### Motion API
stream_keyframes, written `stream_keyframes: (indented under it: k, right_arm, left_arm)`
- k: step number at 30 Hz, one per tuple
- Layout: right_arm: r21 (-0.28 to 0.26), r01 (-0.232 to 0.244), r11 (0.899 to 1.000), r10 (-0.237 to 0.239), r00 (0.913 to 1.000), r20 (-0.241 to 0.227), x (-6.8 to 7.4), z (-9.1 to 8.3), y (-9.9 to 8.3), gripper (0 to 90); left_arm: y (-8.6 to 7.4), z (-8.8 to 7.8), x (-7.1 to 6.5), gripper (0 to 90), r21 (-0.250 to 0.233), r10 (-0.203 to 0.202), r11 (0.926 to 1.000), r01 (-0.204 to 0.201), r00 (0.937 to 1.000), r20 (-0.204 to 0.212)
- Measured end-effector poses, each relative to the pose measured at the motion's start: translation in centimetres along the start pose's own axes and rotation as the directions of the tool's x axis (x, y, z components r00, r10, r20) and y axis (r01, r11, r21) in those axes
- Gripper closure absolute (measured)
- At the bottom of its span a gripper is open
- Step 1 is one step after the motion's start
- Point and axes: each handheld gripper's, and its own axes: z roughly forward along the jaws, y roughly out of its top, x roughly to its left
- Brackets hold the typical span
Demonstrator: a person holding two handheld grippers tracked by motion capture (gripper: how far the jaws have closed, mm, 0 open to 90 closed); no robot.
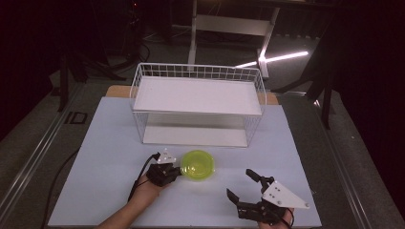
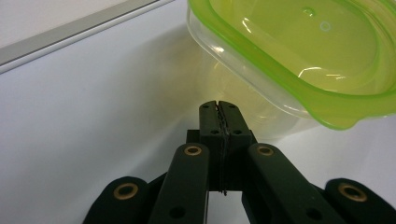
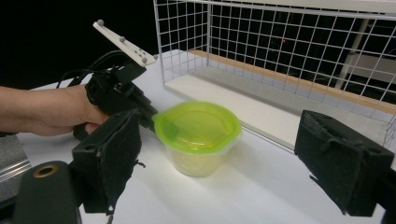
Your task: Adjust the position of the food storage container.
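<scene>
Where lid (image 3: 196, 122) meets left gripper (image 3: 152, 119), contact unclear.

Right gripper (image 3: 233, 163) gapes toward lidded container (image 3: 198, 135) beside left gripper (image 3: 150, 119)

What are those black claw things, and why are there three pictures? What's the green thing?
The black claws are grippers, tools a person holds, one in each hand. Each has two jaws that pinch like tongs.

One picture comes from a camera up high, looking down at the white table. The other two come from little cameras riding on the grippers.

On the table stands a clear tub with a green lid. Behind it is a white wire rack with two shelves.

The left gripper sits right beside the tub, its jaws pressed together with nothing between them. Whether it touches the tub is hard to tell. The right gripper has its jaws wide open, holds nothing, and is aimed at the tub from farther back.
</scene>
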Motion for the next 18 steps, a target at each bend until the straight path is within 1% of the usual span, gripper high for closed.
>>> stream_keyframes:
  k: [2, 4, 5, 9, 12, 14, 17, 18]
  right_arm:
    - [-0.001, 0.000, 1.000, 0.000, 1.0000, 0.001, 0.0, -0.1, 0.0, 14.6]
    - [-0.002, -0.003, 1.000, 0.003, 1.0000, 0.000, 0.0, -0.1, 0.0, 14.6]
    - [-0.005, -0.003, 1.000, 0.003, 1.0000, 0.002, -0.1, -0.1, 0.0, 14.6]
    - [-0.005, -0.006, 1.000, 0.006, 1.0000, 0.001, -0.1, -0.2, 0.0, 14.6]
    - [-0.001, -0.007, 1.000, 0.007, 1.0000, 0.000, -0.2, -0.2, 0.0, 14.6]
    - [-0.001, -0.006, 1.000, 0.006, 1.0000, 0.000, -0.1, -0.2, 0.0, 14.6]
    - [-0.003, -0.004, 1.000, 0.004, 1.0000, 0.000, -0.1, -0.2, 0.0, 14.6]
    - [0.001, -0.006, 1.000, 0.006, 1.0000, -0.002, -0.1, -0.2, 0.0, 14.6]
  left_arm:
    - [0.3, 0.3, -0.2, 90.0, 0.002, 0.006, 1.0000, -0.006, 1.0000, 0.003]
    - [0.4, 0.5, -0.3, 90.0, -0.001, 0.003, 1.0000, -0.003, 0.9999, 0.010]
    - [0.6, 0.8, -0.6, 90.0, 0.002, 0.015, 0.9999, -0.015, 0.9998, 0.011]
    - [0.9, 1.2, -1.2, 90.0, 0.000, 0.026, 0.9997, -0.026, 0.9994, 0.023]
    - [1.1, 1.4, -1.3, 90.0, -0.001, 0.026, 0.9997, -0.026, 0.9995, 0.018]
    - [1.1, 1.3, -1.1, 90.0, -0.003, 0.021, 0.9998, -0.021, 0.9996, 0.017]
    - [1.0, 0.9, -1.0, 89.9, -0.014, 0.032, 0.9994, -0.032, 0.9995, 0.008]
    - [0.7, 0.4, -0.8, 86.5, -0.029, 0.026, 0.9992, -0.026, 0.9996, 0.014]
